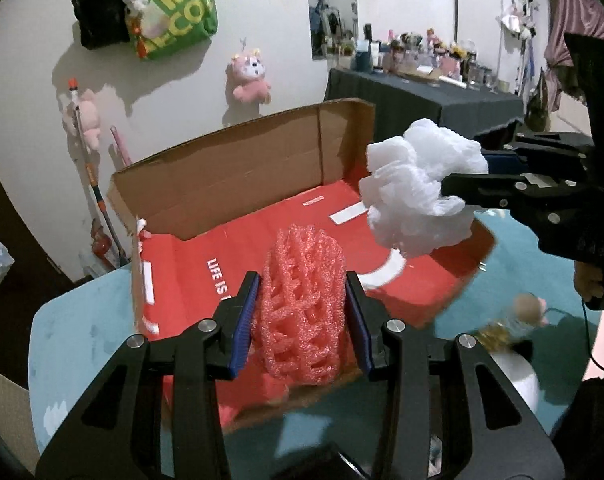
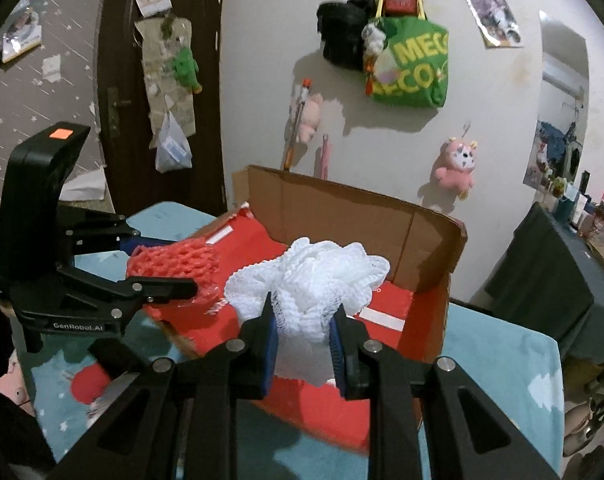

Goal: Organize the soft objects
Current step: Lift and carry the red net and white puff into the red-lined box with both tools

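My left gripper [image 1: 302,320] is shut on a pink foam net [image 1: 302,304] and holds it over the near side of an open red cardboard box [image 1: 222,176]. My right gripper [image 2: 303,344] is shut on a white foam net bundle [image 2: 309,280] above the same box [image 2: 341,216]. In the left wrist view the right gripper [image 1: 461,176] comes in from the right with the white bundle [image 1: 417,188] over the box's right side. In the right wrist view the left gripper [image 2: 170,268] sits at left with the pink net [image 2: 174,260].
The box lies on a light blue table [image 1: 78,332]. A small corked bottle [image 1: 517,316] and a white round object [image 1: 517,376] sit at the table's right. Plush toys [image 1: 248,76] and a green bag [image 1: 174,12] hang on the wall. A dark cluttered table [image 1: 413,92] stands behind.
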Action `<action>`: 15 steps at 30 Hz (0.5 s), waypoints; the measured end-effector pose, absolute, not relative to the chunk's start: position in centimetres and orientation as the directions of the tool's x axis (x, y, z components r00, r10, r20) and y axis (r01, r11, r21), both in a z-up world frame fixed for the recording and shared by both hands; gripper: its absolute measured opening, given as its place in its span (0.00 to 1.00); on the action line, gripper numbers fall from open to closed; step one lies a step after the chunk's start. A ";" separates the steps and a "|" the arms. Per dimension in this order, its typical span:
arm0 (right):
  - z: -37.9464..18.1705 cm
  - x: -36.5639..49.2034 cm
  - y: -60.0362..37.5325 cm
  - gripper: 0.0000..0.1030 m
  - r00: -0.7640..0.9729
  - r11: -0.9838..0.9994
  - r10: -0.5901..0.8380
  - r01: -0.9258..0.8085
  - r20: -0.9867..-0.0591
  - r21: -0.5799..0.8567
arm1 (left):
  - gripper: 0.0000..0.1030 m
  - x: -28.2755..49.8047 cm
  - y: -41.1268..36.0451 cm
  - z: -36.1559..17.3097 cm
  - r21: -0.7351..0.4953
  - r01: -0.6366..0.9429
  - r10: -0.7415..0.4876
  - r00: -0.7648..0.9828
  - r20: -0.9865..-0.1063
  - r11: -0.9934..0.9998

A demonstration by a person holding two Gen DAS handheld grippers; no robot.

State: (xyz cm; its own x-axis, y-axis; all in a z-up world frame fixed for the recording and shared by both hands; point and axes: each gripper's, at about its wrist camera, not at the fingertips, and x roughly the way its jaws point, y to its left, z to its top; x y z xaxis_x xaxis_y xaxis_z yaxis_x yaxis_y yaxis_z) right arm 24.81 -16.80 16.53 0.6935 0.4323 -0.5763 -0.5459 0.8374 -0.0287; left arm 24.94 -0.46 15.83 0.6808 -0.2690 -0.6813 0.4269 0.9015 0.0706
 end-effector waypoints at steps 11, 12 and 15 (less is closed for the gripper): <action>12.7 36.7 -13.9 0.24 0.610 0.867 0.340 -0.499 -0.715 -0.014 | 0.38 36.7 -1.5 11.5 0.065 0.388 -0.193 0.590 -0.784 0.919; 12.3 37.4 -13.8 0.24 0.600 0.869 0.334 -0.496 -0.727 -0.010 | 0.38 37.5 -1.5 10.9 0.065 0.383 -0.186 0.580 -0.793 0.921; 10.7 39.8 -13.3 0.24 0.581 0.886 0.293 -0.464 -0.759 -0.013 | 0.38 39.6 -1.4 9.8 0.053 0.369 -0.177 0.561 -0.809 0.928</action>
